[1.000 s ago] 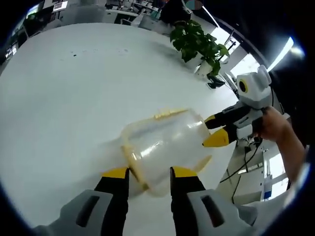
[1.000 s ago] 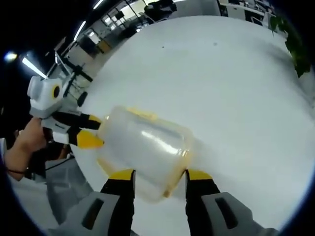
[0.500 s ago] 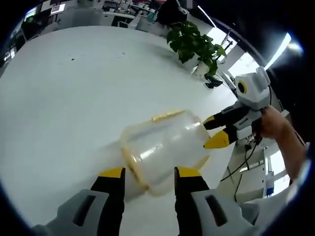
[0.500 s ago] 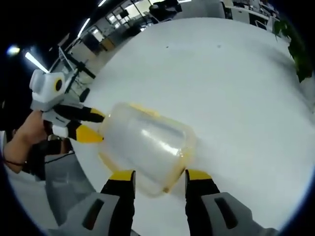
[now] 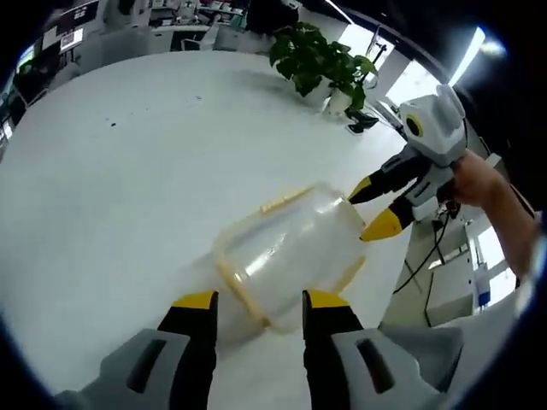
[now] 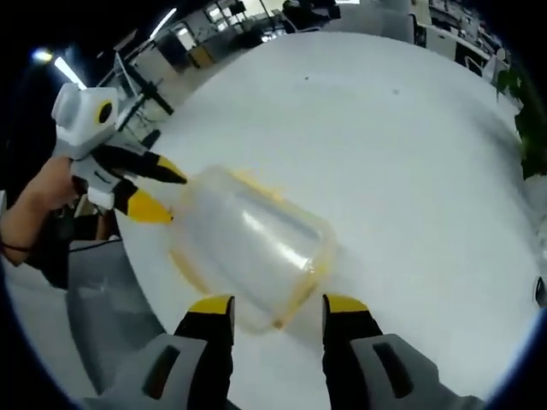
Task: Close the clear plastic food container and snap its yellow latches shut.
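Now the clear container lies on its side on the white desk, between two spread tools.

Left tool has its jaws parted just short of the container's yellow-trimmed end. At the container's far end the right tool, held by a hand, is also parted, its yellow tips beside the wall. A potted plant stands at the desk's far edge.

Bright, even overhead light washes the white table ahead of the jaws, almost without shadow. Ceiling strip lights flare at the frame edges. Soft glare streaks the clear container, slightly blurred. Fisheye bending warps everything near the rims.
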A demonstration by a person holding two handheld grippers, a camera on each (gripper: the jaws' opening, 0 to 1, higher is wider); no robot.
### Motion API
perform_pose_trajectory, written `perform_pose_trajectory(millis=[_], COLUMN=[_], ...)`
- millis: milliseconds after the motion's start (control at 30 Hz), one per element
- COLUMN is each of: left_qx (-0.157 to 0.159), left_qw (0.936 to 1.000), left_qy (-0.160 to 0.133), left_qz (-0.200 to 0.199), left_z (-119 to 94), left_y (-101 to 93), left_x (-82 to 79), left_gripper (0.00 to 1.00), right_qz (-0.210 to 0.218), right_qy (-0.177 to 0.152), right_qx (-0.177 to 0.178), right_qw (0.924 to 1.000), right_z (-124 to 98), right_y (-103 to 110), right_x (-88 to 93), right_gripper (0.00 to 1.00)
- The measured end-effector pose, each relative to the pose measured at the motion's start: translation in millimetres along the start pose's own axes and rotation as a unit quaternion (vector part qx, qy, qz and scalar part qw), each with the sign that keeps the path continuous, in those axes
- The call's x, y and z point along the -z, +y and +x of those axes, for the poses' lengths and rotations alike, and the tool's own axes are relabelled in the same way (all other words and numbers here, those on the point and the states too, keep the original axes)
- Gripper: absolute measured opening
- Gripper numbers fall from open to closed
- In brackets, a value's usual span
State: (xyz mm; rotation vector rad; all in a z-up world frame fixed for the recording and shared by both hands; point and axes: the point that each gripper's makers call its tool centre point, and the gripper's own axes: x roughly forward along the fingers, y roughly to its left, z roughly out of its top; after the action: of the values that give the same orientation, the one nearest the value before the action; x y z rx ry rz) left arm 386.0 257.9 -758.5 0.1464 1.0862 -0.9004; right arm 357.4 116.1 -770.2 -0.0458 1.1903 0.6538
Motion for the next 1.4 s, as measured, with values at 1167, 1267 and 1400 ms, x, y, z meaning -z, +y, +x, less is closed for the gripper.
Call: perform_pose_trajectory(millis=[1167, 1267, 1400], left_qx=[-0.008, -0.005, -0.007], left_qw=[0.9599, 0.9587, 0.9516], left_qy=[0.077, 0.068, 0.068], left_qz=[0.269, 0.276, 0.300], left_z=[-5, -5, -5], left_y=[0.9, -0.9, -1.6], left_x=[-3.7, -7.5, -9.7], left_gripper=[0.39, 0.39, 0.39], right_qz=[-0.210, -0.227, -0.239], right_qy=[0.046, 0.044, 0.046], right_qx=[0.023, 0.021, 0.021], right_qw=[0.9763, 0.9728, 0.9697], right_z=[-15, -13, -12], right_y=[-7, -3, -1], right_x=[-15.1, -18.7, -20.6], right_gripper=[0.39, 0.38, 0.38])
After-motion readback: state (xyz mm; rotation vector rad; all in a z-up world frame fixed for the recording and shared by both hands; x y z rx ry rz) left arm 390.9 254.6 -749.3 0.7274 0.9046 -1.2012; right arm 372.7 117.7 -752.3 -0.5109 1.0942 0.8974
